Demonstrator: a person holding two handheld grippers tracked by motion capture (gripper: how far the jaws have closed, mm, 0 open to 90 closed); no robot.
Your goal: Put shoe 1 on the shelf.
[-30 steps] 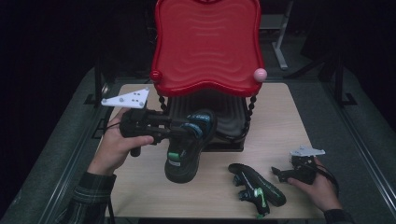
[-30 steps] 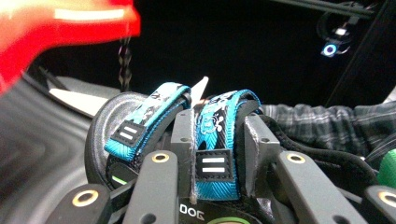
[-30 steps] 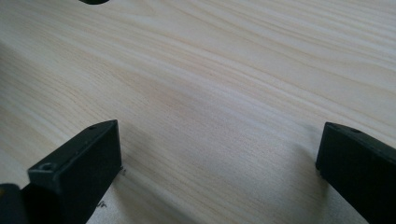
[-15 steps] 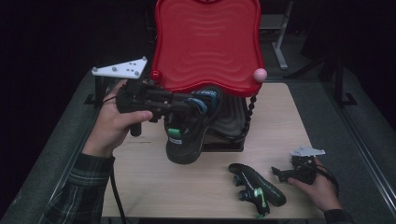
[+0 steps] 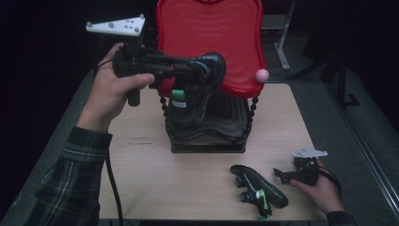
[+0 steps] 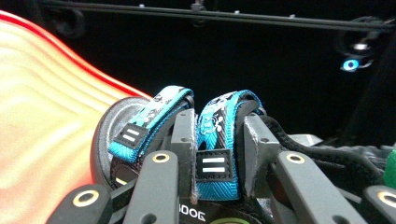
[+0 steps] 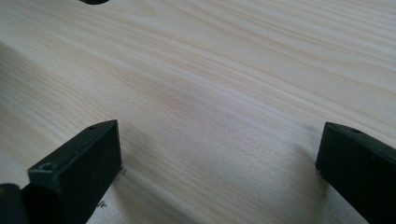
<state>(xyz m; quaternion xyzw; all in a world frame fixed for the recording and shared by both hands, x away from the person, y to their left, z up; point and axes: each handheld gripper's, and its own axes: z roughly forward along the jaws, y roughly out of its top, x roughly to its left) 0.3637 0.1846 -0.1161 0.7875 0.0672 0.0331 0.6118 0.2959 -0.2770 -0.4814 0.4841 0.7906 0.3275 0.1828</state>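
wooden table, shoe in left tongs

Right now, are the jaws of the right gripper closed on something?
No, the right gripper has its jaws wide apart in the right gripper view, with bare wooden table between them.

We see a light wood-grain table. Black rack base sits mid-table (red panel rising behind it). One dark shoe with green accents lies flat near the front edge, right of centre. Right gripper rests on the tabletop just beside it.
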